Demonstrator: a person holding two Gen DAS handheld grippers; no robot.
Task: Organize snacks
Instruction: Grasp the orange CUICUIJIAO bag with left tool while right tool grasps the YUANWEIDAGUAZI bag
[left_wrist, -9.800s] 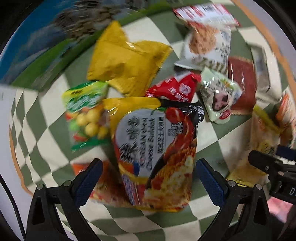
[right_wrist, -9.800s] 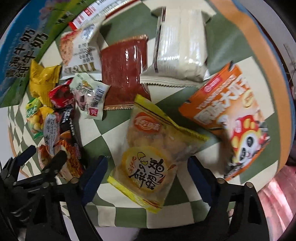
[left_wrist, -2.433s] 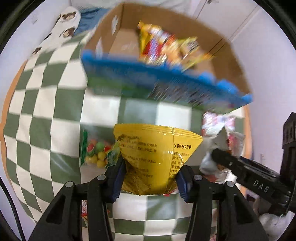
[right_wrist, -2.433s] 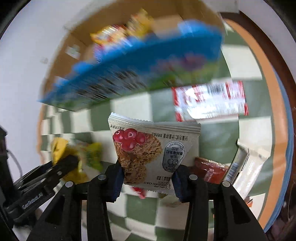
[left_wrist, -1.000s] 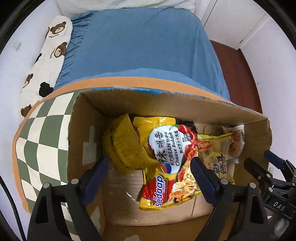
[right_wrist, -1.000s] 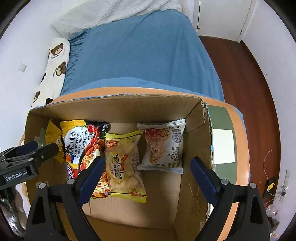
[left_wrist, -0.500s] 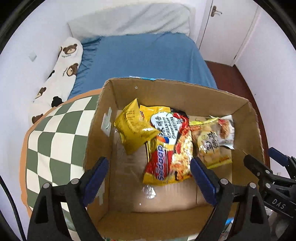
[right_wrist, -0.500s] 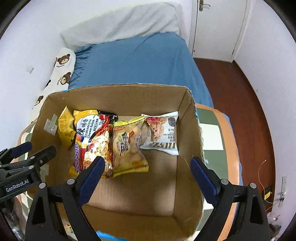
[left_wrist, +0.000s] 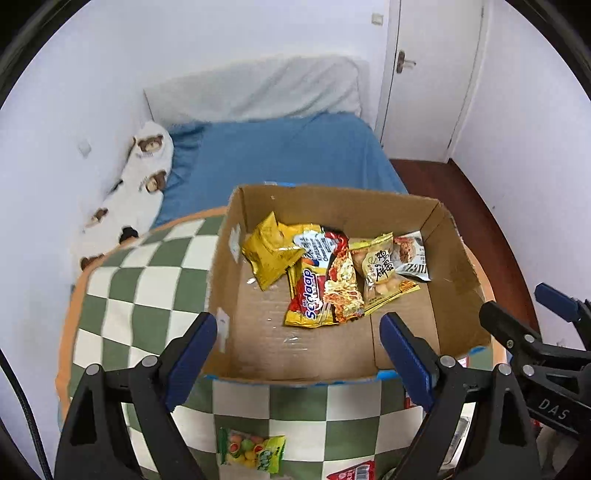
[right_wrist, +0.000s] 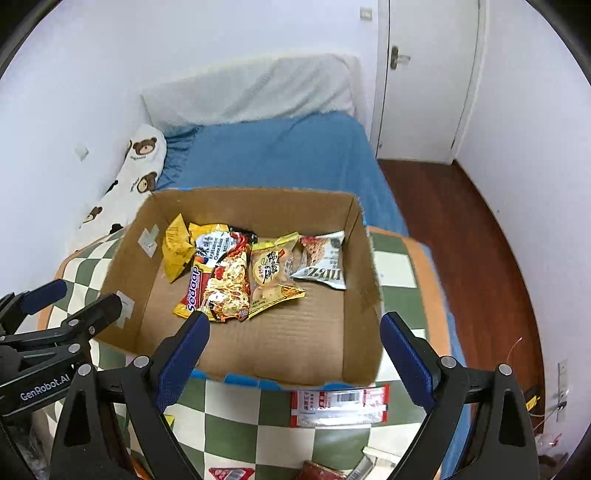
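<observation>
Snacks are now partly stowed: four packets lie in a row on the floor of the cardboard box (left_wrist: 458, 280), ahead of and below both hand-held grippers. A couple of seconds ago I was carrying a yellow packet (left_wrist: 271, 256) in the left hand-held gripper (left_wrist: 297, 363) and an oat bar packet (right_wrist: 323, 264) in the right hand-held gripper (right_wrist: 293, 360); both now rest in the box, and both sets of jaws stand spread with nothing between them, pulled back from the box. That makes one more pair delivered, I judge, with more to fetch: a green candy bag (left_wrist: 253, 452) and a red-and-white wrapper (right_wrist: 340, 404) lie on the checked table (left_wrist: 144, 280) beneath the hand-held grippers. Readable writing: "Sedaap" on the noodle packet (left_wrist: 323, 282), "GenRobot.AI" and "DAS" on the hand-held grippers' bodies.
</observation>
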